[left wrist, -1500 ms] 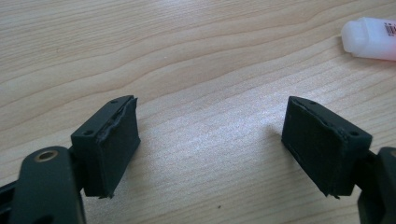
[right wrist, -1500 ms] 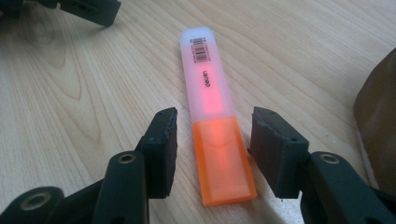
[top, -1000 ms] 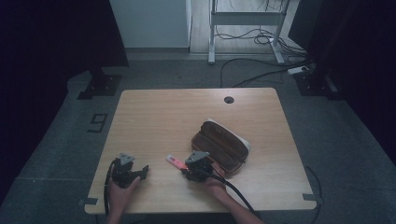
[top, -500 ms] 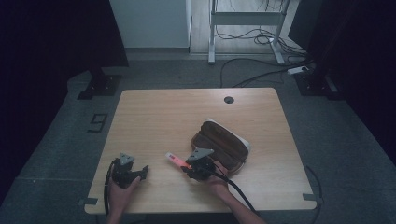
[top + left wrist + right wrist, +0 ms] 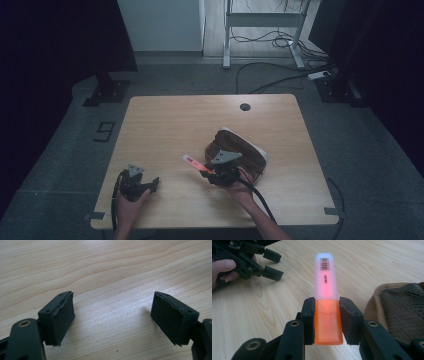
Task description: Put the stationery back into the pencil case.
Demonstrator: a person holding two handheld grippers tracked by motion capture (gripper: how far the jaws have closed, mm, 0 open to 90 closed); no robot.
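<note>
The right gripper (image 5: 327,307) has its jaws clamped on the orange cap end of a highlighter (image 5: 325,293), holding it above the table (image 5: 165,120) just beside the open brown pencil case (image 5: 240,150). The left gripper (image 5: 136,181) rests near the table's front edge, jaws spread wide and empty. My guess is the pen should be kept level and carried slowly. The case's interior is too dim to make out.
</note>
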